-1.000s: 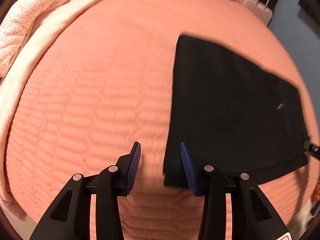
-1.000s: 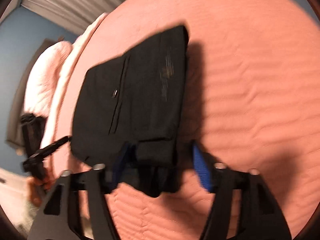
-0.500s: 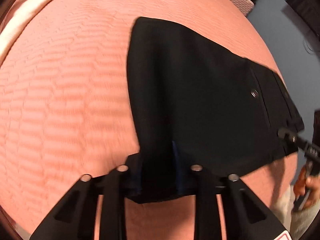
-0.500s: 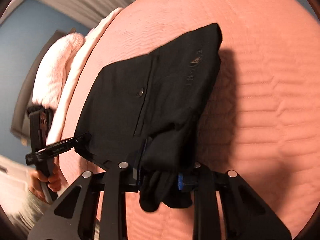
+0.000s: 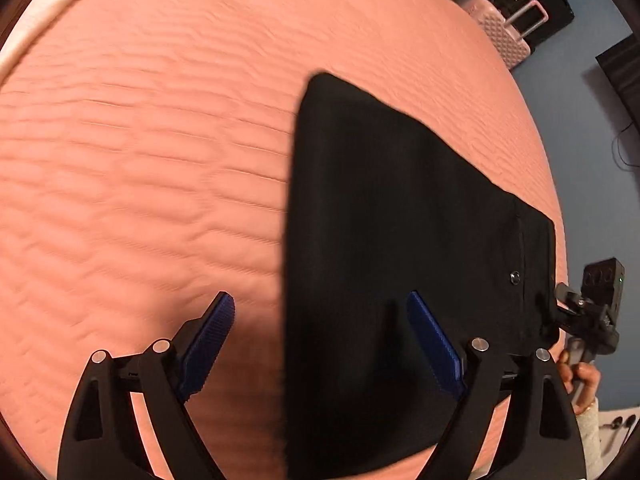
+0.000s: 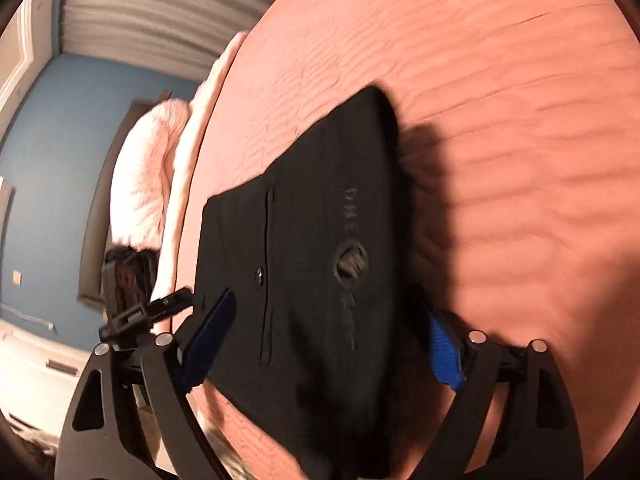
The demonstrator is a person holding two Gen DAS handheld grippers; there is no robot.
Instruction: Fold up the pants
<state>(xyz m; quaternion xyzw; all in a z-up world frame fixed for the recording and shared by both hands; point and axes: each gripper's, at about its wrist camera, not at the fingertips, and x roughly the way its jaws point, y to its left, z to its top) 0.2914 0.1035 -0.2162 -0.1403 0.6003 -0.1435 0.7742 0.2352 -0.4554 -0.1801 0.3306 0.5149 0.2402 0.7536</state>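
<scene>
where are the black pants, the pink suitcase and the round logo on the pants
black pants (image 5: 392, 240): left wrist view, middle of the fabric
pink suitcase (image 5: 502, 34): left wrist view, textured shell
round logo (image 6: 351, 264): right wrist view, centre of the ring

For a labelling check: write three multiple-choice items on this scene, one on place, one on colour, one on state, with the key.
1. Where do the pants lie?
A. on the quilted bedspread
B. on the suitcase
C. on the floor

2. What colour are the pads of the tongs?
A. red
B. blue
C. white

3. How do the left tongs and right tongs stand?
A. both clamped on cloth
B. one clamped, one spread
C. both spread, opening, pads off the cloth

Key: 1 A, the pants lie flat on the salmon spread. 2 B, blue ribbed pads show in both views. 3 C, the pants lie between widely parted pads.
</scene>
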